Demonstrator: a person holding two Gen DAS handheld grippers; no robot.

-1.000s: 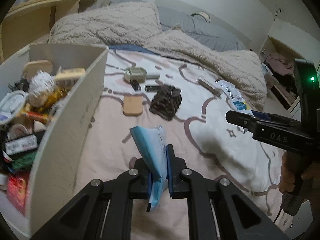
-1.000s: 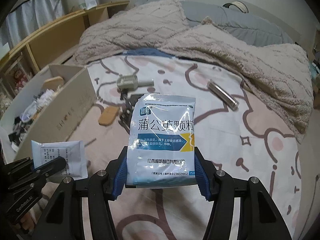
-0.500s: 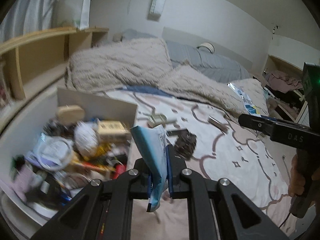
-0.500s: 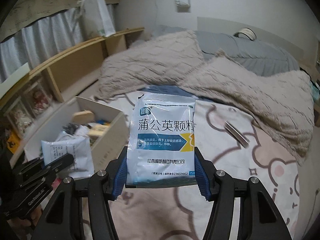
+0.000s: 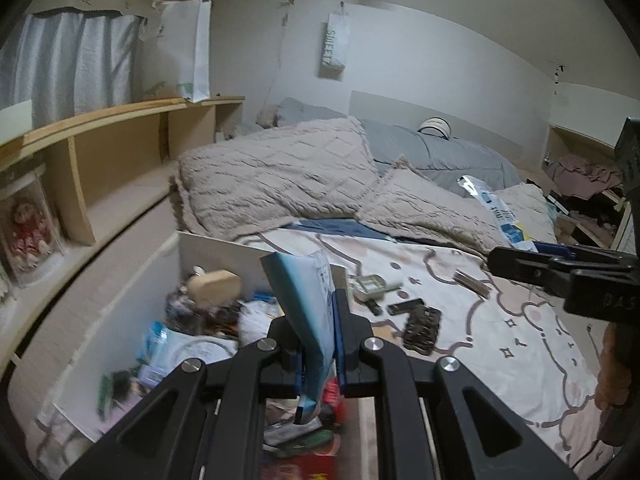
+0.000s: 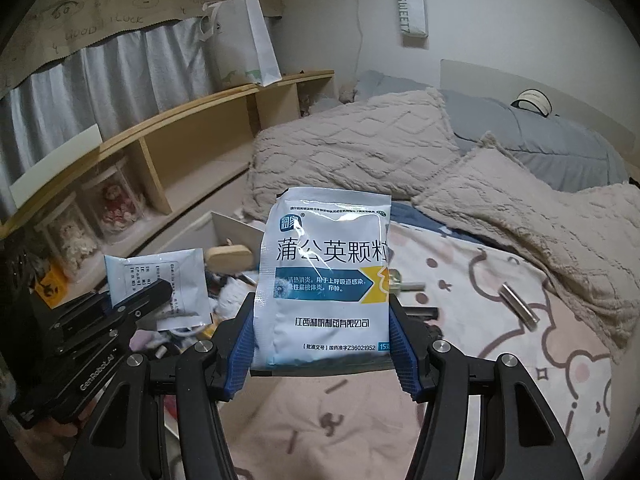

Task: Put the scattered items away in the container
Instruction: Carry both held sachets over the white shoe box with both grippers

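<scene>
The left gripper (image 5: 318,344) is pinching a pale blue sachet (image 5: 308,312) edge-on between nearly closed fingers, hanging over the cluttered white container (image 5: 224,246) at the bed's left side. The right gripper (image 6: 322,344) is clamping a larger white medicine packet (image 6: 326,284) across its width, upright above the patterned bedsheet (image 6: 500,360), right of the container.
</scene>
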